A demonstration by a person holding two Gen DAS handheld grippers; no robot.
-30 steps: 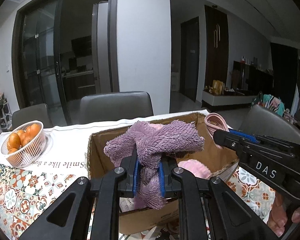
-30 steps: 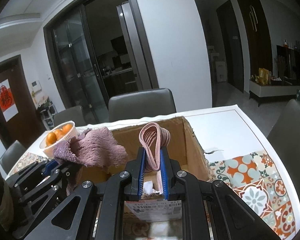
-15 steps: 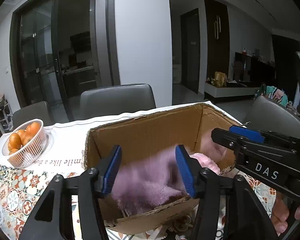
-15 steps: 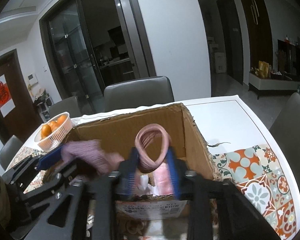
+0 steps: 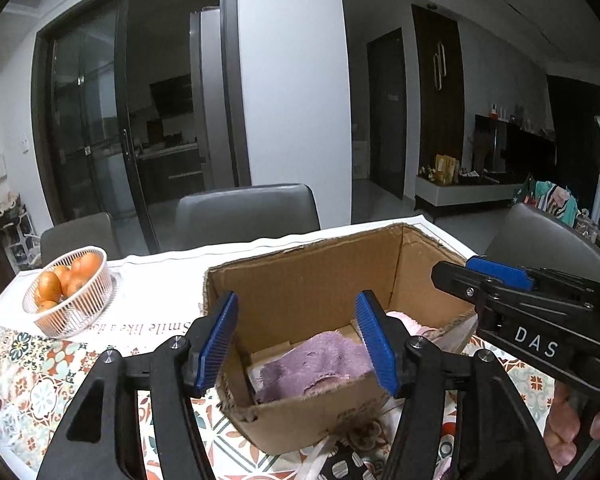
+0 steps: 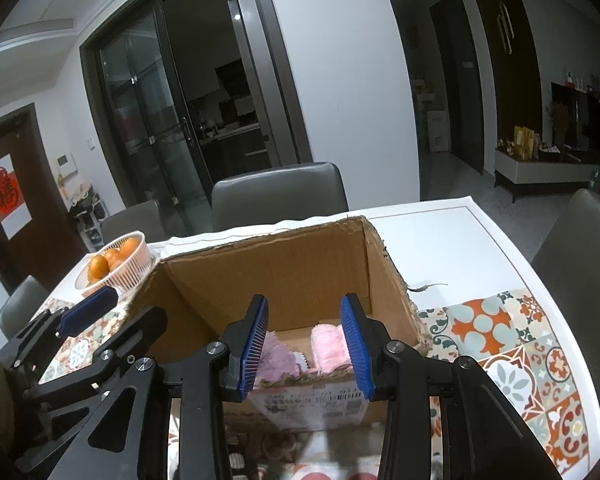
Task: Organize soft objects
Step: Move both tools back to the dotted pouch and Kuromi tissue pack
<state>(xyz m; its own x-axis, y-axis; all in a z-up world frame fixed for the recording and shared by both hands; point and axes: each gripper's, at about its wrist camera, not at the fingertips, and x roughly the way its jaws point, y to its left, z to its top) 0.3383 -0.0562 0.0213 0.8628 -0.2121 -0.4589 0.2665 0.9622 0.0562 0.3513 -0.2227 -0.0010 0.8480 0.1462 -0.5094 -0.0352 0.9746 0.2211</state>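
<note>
An open cardboard box (image 5: 300,276) stands on the table; it also shows in the right wrist view (image 6: 284,264). A fluffy purple cloth (image 5: 320,364) lies on the box floor, seen too in the right wrist view (image 6: 276,360). A pink soft item (image 6: 328,348) lies beside it to the right, and its edge shows in the left wrist view (image 5: 408,320). My left gripper (image 5: 296,344) is open and empty above the box's near wall. My right gripper (image 6: 304,344) is open and empty above the near wall too.
A white basket of oranges (image 5: 72,292) stands on the table to the left of the box, also in the right wrist view (image 6: 116,264). Grey chairs (image 5: 248,212) stand behind the table. A patterned tablecloth (image 6: 500,344) covers the near part. A soft item lies below the box front (image 5: 364,436).
Both grippers opened. The purple cloth dropped from the left gripper into the box, and the pink item dropped from the right gripper into the box. Both grippers drew back slightly.
</note>
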